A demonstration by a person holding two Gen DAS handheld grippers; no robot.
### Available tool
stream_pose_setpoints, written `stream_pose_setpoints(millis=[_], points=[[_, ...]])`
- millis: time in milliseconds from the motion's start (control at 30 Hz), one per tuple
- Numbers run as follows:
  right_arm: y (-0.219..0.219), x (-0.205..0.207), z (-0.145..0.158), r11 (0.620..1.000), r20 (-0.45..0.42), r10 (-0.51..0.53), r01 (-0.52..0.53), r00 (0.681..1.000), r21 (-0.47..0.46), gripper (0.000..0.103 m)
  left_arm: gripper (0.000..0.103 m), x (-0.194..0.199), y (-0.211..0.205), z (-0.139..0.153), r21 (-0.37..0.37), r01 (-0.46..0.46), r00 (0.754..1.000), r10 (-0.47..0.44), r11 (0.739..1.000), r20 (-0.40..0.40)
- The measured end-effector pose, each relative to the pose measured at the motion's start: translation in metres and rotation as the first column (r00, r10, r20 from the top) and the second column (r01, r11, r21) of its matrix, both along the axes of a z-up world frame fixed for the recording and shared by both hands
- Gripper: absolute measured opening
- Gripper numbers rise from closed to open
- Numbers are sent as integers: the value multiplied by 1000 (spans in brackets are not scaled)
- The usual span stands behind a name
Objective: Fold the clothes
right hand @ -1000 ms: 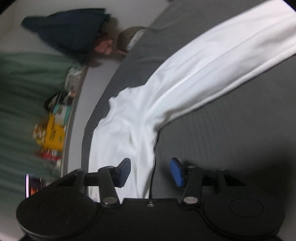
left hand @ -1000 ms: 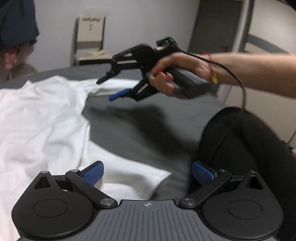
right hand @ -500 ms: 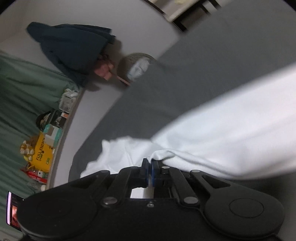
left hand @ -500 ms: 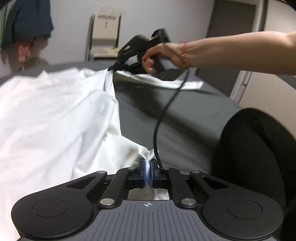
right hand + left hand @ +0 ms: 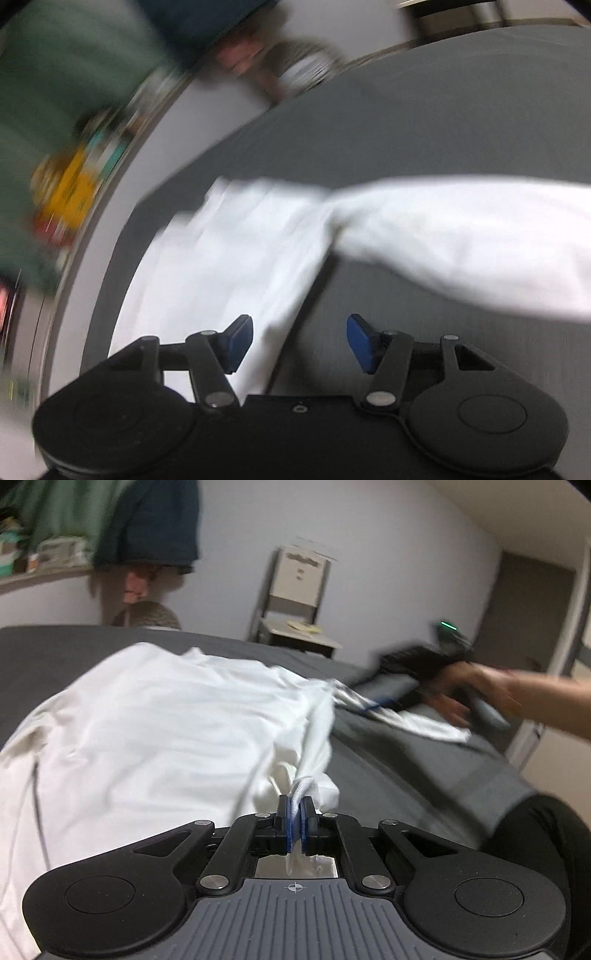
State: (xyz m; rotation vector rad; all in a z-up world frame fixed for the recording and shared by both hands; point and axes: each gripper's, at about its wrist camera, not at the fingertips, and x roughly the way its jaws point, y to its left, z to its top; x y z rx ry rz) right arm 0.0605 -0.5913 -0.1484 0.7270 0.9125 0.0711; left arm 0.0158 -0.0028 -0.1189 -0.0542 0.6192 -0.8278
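A white garment point(image 5: 166, 731) lies spread over the grey bed point(image 5: 424, 775). My left gripper point(image 5: 294, 821) is shut on a bunched edge of it, the fabric pinched between the blue pads. In the left wrist view the right gripper point(image 5: 376, 698) hovers blurred over the garment's far end, held by a hand. In the right wrist view my right gripper point(image 5: 297, 341) has its jaws opening, blue pads apart; the white garment point(image 5: 258, 266) lies below and between them, not pressed. A sleeve-like fold point(image 5: 461, 236) stretches off to the right.
A chair point(image 5: 295, 602) stands by the far wall with dark clothes point(image 5: 147, 528) hanging to its left. A cluttered shelf point(image 5: 74, 177) runs along the bed's side. A person's dark-clad leg point(image 5: 554, 856) is at the lower right.
My left gripper closed on the garment's edge and carried it leftward. My right gripper pinched the cloth half a second ago and has now let go, jaws spread again.
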Motion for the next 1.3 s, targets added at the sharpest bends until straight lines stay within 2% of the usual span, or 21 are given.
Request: stream_pose_setpoints(millis=[67, 167, 267, 300, 367, 467, 533, 633, 767, 900, 933, 967, 1033, 1200, 1233, 1300], points=[[30, -24, 9, 991, -10, 132, -132, 991, -12, 55, 4, -2, 6, 0, -12, -16, 1000, 16, 1000, 2], [93, -60, 23, 925, -11, 365, -364, 931, -106, 55, 4, -6, 0, 0, -7, -28, 999, 28, 1000, 21], [153, -90, 34, 828, -3, 514, -497, 858, -257, 57, 4, -15, 2, 5, -40, -9, 999, 11, 999, 41], [170, -96, 35, 799, -9, 545, -522, 838, -300, 58, 4, -18, 2, 8, -29, 6, 999, -5, 1000, 50], [193, -100, 33, 776, -21, 554, -526, 832, -347, 58, 4, -4, -8, 11, 8, 21, 998, -22, 1000, 64], [205, -101, 26, 827, -4, 500, -479, 866, -294, 58, 4, -9, -4, 7, 0, 3, 999, -3, 1000, 43], [219, -105, 24, 822, -7, 498, -474, 867, -316, 58, 4, -9, -3, 3, 6, -25, 999, 25, 1000, 26], [242, -111, 13, 793, -53, 505, -487, 862, -366, 58, 4, -4, -2, 0, 24, -63, 998, 63, 998, 19], [251, -116, -3, 819, -96, 431, -433, 897, -377, 58, 5, -2, 0, -7, 21, -91, 996, 91, 996, 8], [258, -120, -2, 793, -98, 407, -404, 908, -456, 56, 5, -1, -8, -20, 50, -53, 998, 54, 997, -17], [257, -121, -2, 792, -95, 400, -396, 912, -464, 45, 5, -1, -11, -21, 64, -46, 999, 47, 997, -14], [256, -122, -1, 796, -93, 387, -383, 917, -469, 24, 5, -1, -13, -23, 73, -39, 999, 40, 997, -13], [249, -124, 1, 816, -70, 347, -338, 935, -470, 4, 5, 1, -16, -26, 83, -22, 999, 24, 996, -26], [213, -141, 34, 837, 27, 191, -148, 981, -527, 3, 5, 4, -19, -32, 80, 17, 998, -13, 997, -60], [203, -146, 43, 830, 40, 164, -116, 986, -546, 3, 5, 5, -20, -32, 75, 26, 998, -21, 997, -63], [189, -156, 63, 783, 52, 138, -77, 989, -618, 3, 5, 5, -22, -34, 76, 42, 997, -36, 996, -69]])
